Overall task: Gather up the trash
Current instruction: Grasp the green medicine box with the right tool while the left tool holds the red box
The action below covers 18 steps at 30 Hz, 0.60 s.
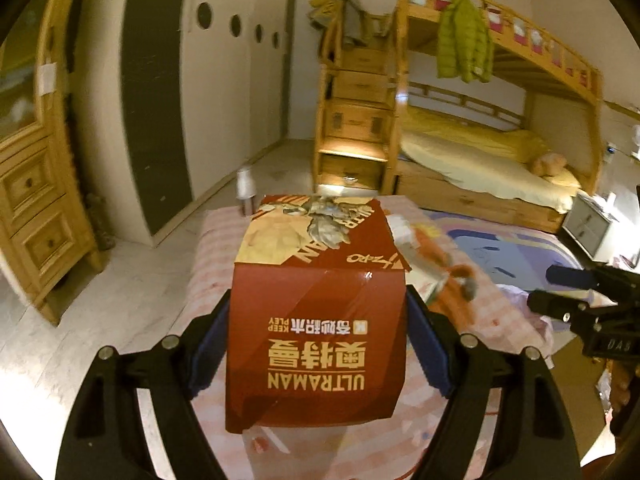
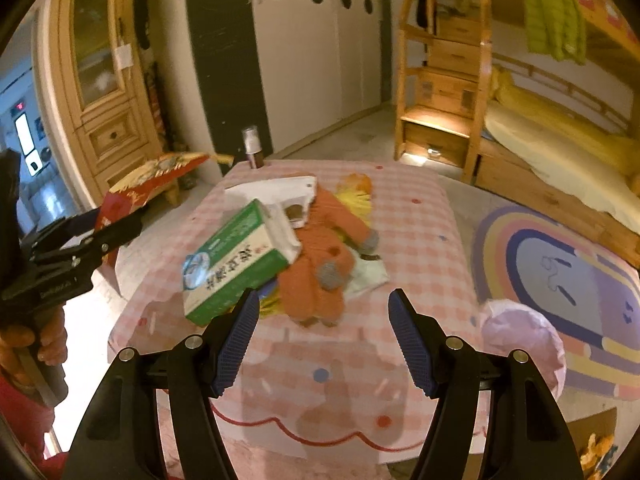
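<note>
- Left gripper (image 1: 316, 344) squeezes a red box (image 1: 316, 320) between its blue pads, one pad pressed on each side.
- That red box is up in the air over the pink checked table (image 2: 420, 216). In the right view it hangs off to the left side of the table.
- Right gripper (image 2: 324, 336) has its jaws wide apart, and nothing is between them. It hovers low over the near part of the table.
- A green and white box (image 2: 236, 260) lies on the table just past the right gripper's left pad. A white paper bag (image 2: 276, 192) lies partly under it.
- An orange stuffed toy (image 2: 320, 264) lies beside the green box, touching it. I think it is a toy, not trash.
- A small bottle (image 2: 252, 148) stands at the far edge of the table.
- A pink bag (image 2: 524, 340) sits to the right, by the rainbow rug (image 2: 560, 264). It may be for the trash, but I cannot tell.
- So one piece looks picked up but not yet dropped anywhere. The green box, the paper bag and maybe the bottle are left to pick up.
</note>
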{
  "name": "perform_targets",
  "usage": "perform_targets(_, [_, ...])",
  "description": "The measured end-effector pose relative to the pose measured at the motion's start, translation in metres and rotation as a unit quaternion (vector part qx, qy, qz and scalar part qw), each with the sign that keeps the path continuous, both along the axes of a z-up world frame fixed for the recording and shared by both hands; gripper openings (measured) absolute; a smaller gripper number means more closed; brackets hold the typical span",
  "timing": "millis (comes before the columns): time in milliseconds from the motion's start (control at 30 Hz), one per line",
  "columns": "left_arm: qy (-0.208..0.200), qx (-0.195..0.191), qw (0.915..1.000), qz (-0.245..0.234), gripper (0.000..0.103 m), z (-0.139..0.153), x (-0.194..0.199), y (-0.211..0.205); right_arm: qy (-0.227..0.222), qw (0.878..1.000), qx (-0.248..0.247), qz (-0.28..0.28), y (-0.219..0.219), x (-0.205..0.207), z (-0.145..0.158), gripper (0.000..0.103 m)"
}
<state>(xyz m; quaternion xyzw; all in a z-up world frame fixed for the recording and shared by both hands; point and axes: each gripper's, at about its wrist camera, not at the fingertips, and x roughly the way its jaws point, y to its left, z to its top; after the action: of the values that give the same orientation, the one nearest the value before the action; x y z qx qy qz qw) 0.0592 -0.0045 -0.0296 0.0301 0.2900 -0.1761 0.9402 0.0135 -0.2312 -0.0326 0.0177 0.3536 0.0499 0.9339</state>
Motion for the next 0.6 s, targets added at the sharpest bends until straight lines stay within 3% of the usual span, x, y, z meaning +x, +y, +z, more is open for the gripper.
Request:
perform_targets(67, [0.011,0.001,0.9998,0.016,0.078,-0.011,0.0,0.008,0.003,1.0,0.001,0.014,0.01,0.007,-0.003,0.056])
perform_targets(133, [0.02,0.012,0.9993,0.03,0.078,-0.023,0.003,0.011,0.007,1.0,0.001,0.025,0.017,0.011,-0.006,0.051])
perform_targets(400, [0.063,0.041,0.9968,0.028,0.078,-0.063,0.022,0.015,0.036,0.997,0.002,0.071,0.054,0.034,-0.029,0.053])
perform_targets(600, [0.084,0.059,0.9946,0.014,0.078,-0.08,0.025,0.018,0.064,0.995,0.022,0.079,0.063,0.051,-0.05,0.06])
